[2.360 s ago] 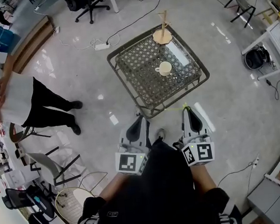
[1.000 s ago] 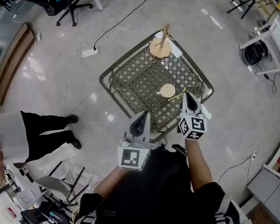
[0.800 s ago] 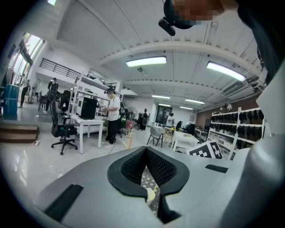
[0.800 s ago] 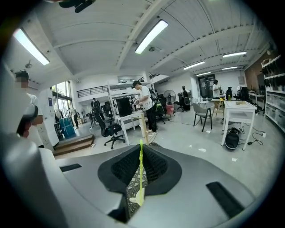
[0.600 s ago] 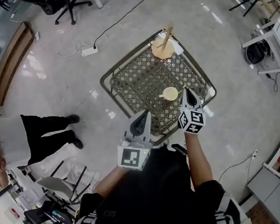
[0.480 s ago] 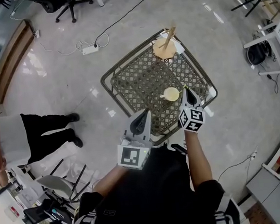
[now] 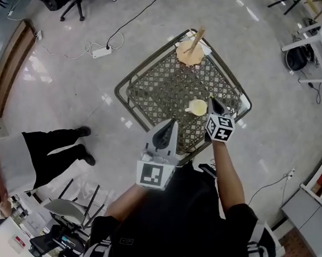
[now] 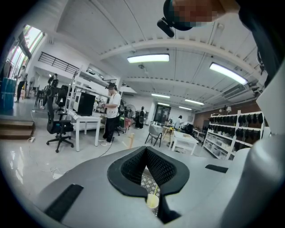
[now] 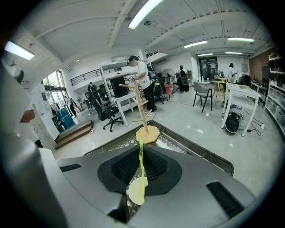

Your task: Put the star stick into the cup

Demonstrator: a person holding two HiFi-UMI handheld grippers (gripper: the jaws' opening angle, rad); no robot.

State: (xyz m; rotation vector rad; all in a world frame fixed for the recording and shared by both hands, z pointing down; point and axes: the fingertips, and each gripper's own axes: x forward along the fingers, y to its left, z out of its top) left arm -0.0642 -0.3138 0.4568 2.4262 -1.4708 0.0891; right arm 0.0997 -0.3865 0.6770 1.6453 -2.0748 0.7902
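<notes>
Star stick point(image 9: 141, 169) nearly at the cup point(image 7: 198, 107)

Head view: the right gripper point(image 7: 212, 101) has swung forward over the mesh table point(image 7: 124, 83) and now sits just beside the cup, while the left gripper point(image 7: 170, 126) hangs back at the near edge. Left gripper view: jaws together, nothing in them, and the stick's lower end shows at the cup's mouth. Right gripper view: jaws pinched on the yellow-green stick, right over the cup. Looks like only lowering and letting go is left.
</notes>
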